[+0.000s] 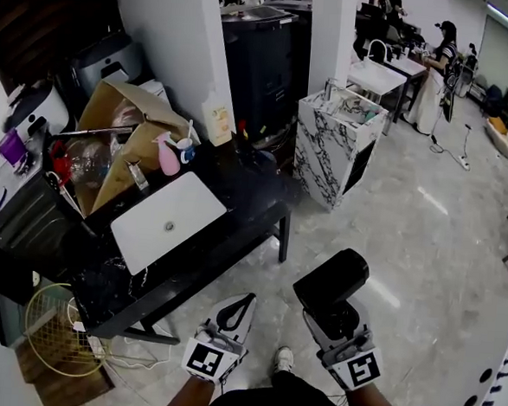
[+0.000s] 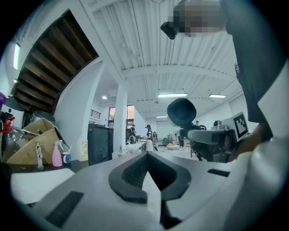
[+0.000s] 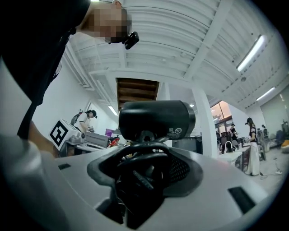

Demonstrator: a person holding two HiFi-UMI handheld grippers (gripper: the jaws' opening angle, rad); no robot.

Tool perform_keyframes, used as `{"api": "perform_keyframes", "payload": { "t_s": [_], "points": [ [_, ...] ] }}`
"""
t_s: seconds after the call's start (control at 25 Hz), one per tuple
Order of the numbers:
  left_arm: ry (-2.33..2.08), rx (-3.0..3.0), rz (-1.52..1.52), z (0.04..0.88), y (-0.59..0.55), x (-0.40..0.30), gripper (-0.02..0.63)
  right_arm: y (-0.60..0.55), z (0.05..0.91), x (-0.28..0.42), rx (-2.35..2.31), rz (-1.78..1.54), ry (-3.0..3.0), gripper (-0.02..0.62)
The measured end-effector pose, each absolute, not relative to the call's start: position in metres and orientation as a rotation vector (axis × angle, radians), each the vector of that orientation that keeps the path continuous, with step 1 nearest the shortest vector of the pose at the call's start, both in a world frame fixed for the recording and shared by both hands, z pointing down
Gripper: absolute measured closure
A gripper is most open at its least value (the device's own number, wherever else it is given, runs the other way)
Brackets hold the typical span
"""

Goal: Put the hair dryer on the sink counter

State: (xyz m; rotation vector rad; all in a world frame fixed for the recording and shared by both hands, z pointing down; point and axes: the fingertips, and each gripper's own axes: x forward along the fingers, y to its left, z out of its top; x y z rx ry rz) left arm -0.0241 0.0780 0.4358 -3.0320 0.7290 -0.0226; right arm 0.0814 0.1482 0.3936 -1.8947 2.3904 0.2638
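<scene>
Your right gripper (image 1: 338, 322) is clamped, jaws wide, around the handle of the bulky black hair dryer (image 1: 331, 281), upright over the floor near right of the black desk (image 1: 247, 208) with its white rectangular sink (image 1: 168, 220), while your left gripper (image 1: 238, 305) is closed and empty.

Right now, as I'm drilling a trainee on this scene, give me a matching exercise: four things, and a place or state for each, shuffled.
1 hair dryer
2 left gripper
3 pink spray bottle
4 white sink

a set into the black counter
b jaws together, nothing between them
c held in the right gripper
d standing on the counter by the cardboard box

Pairs: 1-c, 2-b, 3-d, 4-a
</scene>
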Motion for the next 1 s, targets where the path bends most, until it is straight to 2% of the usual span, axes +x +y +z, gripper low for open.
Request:
{"api": "perform_keyframes", "payload": {
  "t_s": [0.4,0.64,1.0],
  "points": [
    [0.944,-2.942,-0.062,0.433,0.016,0.010,0.607,0.085,0.378,0.113,-1.752,0.364,2.489,0.341],
    [0.988,-2.940,-0.057,0.433,-0.011,0.014,0.607,0.039,0.384,0.122,-1.709,0.230,2.471,0.341],
    [1.099,-2.911,-0.044,0.449,-0.086,0.002,0.607,-0.050,0.390,0.126,-1.701,0.265,2.545,0.339]
  ]
}}
